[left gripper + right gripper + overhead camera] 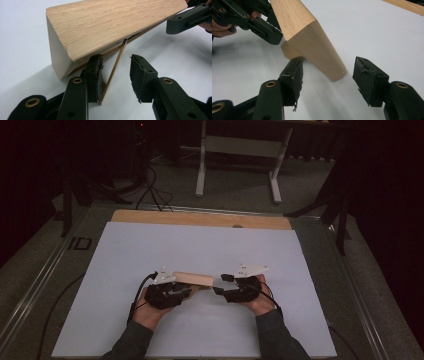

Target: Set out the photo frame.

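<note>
- Wooden block [192, 279] lies on the white sheet [210, 245], between both grippers.
- Left gripper [113, 75]: jaws parted, one pad [96, 75] touching the block's underside beside a thin wooden strip [113, 71].
- Right gripper [328, 77]: jaws apart, straddling the block's end, no clamping.

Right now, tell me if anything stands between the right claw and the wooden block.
Nothing visible does. The wooden block lies on the white table directly ahead of the right claw, its end reaching into the gap between the open jaws. The left claw is at the block's other end.
</note>
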Demonstrator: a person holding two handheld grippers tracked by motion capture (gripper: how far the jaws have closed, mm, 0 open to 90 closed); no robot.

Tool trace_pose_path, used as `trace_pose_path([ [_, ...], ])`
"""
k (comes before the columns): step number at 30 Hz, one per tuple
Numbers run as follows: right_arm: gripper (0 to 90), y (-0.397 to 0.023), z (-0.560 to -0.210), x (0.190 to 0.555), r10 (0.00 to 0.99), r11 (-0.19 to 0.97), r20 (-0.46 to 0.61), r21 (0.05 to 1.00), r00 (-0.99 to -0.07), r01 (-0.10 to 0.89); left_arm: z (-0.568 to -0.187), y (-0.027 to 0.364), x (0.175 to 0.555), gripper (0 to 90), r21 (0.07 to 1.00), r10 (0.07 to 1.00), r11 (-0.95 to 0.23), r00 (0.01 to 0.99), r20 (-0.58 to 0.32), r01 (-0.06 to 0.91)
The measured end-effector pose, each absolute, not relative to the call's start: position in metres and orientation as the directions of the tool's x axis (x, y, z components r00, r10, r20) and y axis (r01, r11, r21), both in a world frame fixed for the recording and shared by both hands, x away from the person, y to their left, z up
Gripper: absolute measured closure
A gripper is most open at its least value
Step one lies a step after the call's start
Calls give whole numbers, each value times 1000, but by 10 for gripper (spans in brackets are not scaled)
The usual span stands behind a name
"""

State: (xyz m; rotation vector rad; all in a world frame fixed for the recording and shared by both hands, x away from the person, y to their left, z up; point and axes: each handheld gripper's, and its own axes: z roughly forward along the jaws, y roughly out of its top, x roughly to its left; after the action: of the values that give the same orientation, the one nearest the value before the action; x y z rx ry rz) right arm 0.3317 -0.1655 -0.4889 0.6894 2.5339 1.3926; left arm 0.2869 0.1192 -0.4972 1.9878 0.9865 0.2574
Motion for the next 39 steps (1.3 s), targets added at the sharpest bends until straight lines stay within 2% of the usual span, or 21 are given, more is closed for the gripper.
trace_pose_path([
  [18,423,-175,-491,334,477,477,65,819,-877,320,-496,122,285,614,787,728,-294,661,-184,543],
  [32,478,-184,-491,340,558,451,54,819,-828,356,-495,122,282,644,788,728,-312,667,-161,531],
  [39,477,-183,-492,342,591,428,65,820,-804,381,-495,121,281,669,789,723,-316,672,-159,527],
])
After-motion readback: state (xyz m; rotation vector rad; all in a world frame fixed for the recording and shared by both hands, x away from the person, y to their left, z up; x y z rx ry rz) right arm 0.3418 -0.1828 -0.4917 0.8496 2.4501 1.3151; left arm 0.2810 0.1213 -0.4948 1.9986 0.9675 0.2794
